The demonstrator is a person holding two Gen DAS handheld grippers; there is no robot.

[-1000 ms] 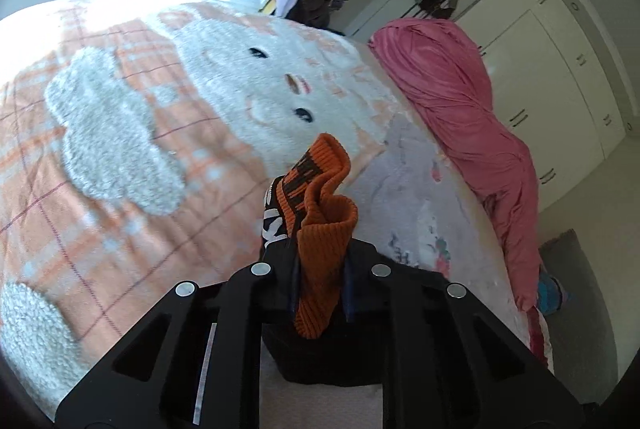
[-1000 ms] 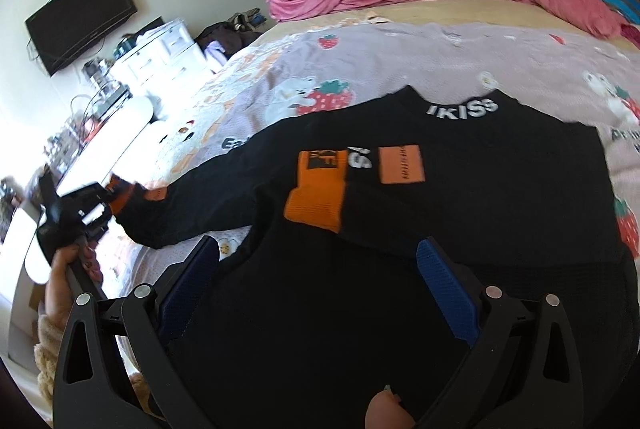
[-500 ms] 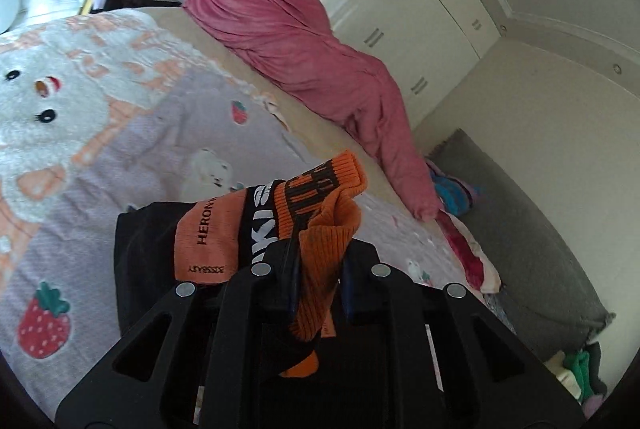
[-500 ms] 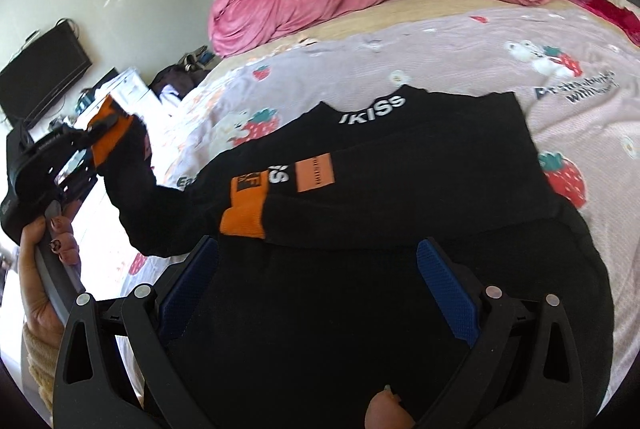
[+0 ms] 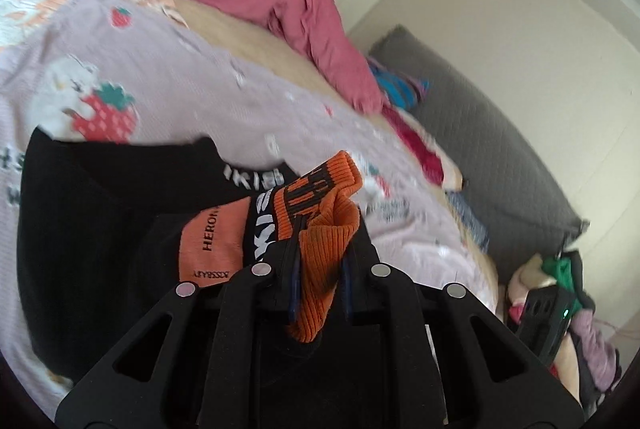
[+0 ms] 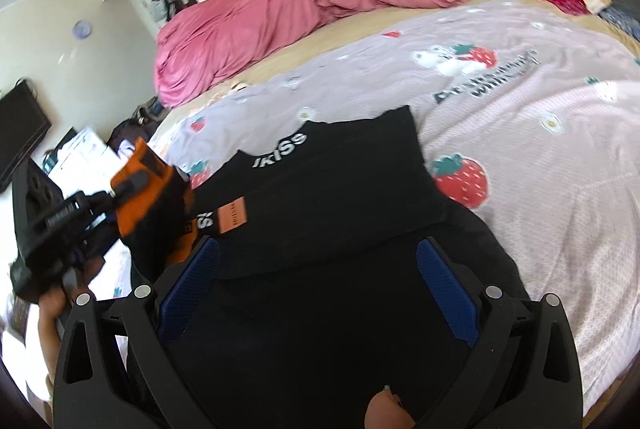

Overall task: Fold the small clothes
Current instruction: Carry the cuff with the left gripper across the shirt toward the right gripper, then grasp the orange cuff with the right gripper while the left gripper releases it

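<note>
A small black sweater (image 6: 340, 205) with a white-lettered collar (image 6: 280, 151) lies on the bed. One sleeve lies folded across its chest. My left gripper (image 5: 320, 257) is shut on the other sleeve's orange ribbed cuff (image 5: 324, 241) and holds it raised above the sweater's body (image 5: 88, 213). The left gripper (image 6: 120, 189) with the orange cuff (image 6: 136, 185) also shows at the left of the right wrist view. My right gripper (image 6: 318, 289) is open and empty, hovering over the sweater's lower part, its blue pads (image 6: 448, 293) wide apart.
The sweater lies on a lilac strawberry-print sheet (image 6: 540, 133). A pink duvet (image 6: 280, 13) is bunched along the far side of the bed. A grey headboard (image 5: 480, 141) and a pile of clothes (image 5: 560, 301) are at the right. A television (image 6: 16, 133) hangs at left.
My left gripper has carried the orange cuff from off the left side in over the sweater. The right gripper has stayed open over the lower part.
</note>
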